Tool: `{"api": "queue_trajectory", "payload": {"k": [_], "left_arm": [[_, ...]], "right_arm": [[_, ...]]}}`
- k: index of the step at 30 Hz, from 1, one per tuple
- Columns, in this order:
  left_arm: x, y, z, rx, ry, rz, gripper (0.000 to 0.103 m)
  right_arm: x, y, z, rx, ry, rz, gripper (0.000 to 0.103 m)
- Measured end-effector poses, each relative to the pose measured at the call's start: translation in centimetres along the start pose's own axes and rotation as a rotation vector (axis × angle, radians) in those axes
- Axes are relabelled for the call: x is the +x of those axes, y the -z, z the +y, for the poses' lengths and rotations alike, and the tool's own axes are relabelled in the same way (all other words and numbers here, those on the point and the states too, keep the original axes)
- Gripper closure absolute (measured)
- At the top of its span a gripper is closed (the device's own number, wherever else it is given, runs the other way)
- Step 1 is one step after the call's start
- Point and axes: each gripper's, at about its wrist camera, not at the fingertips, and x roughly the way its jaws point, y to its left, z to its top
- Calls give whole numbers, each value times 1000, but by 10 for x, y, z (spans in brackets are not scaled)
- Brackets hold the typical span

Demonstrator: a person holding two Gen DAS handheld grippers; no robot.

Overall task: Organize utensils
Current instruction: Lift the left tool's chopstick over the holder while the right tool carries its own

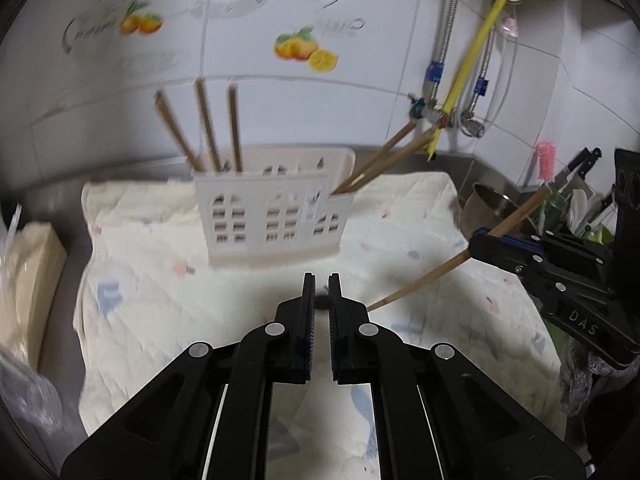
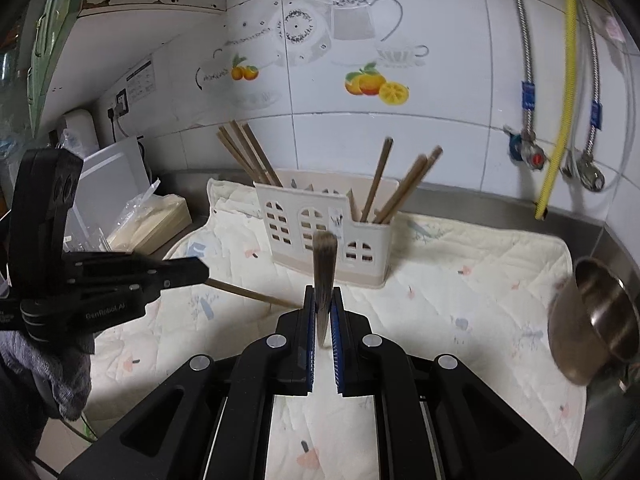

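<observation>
Left gripper (image 1: 321,286): bottom centre of the left wrist view, jaws clamped together on a chopstick seen end-on as a small dark spot between the pads; from the right wrist view that chopstick (image 2: 250,293) juts out of it sideways at middle left, above the mat.
Right gripper (image 2: 323,300): bottom centre of the right wrist view, jaws pressed onto a second chopstick (image 2: 324,276) that stands up between them, blurred; in the left wrist view it runs aslant through the jaws at middle right.
Quilted mat (image 1: 420,248): pale, patterned, spread under both tools on the steel counter.
Utensil holder (image 1: 272,216): white, with window-shaped cut-outs, standing on the mat at centre frame, beyond both tools.
Chopsticks in holder: one cluster (image 2: 248,156) leans out of its left end, another (image 2: 404,184) out of the lower right compartment.
Steel pot (image 2: 596,316): right edge, beside the mat.
Tiled wall (image 2: 440,120): behind, with fruit and teapot decals.
</observation>
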Motion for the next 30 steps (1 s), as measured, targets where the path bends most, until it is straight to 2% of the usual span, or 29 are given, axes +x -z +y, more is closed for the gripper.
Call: {"api": "queue_trajectory", "payload": {"k": [9,19,23,30], "left_arm": [[-9,-60,-3,63,-3,-57,98],[-38,-136,7,96,-89,-189,98],[-32,-150,19,80,-113,-188,98],[-28,-159,32,45,-108,-202,98]], "right_arm": [[-2,-53,-4,-37,-20,-54,96],[-5,-108,-6,-63,-19,-135,96],[-5,-122,-8,-60,-16,-160,96],[8,-135,-15,-57,13,-165,96]]}}
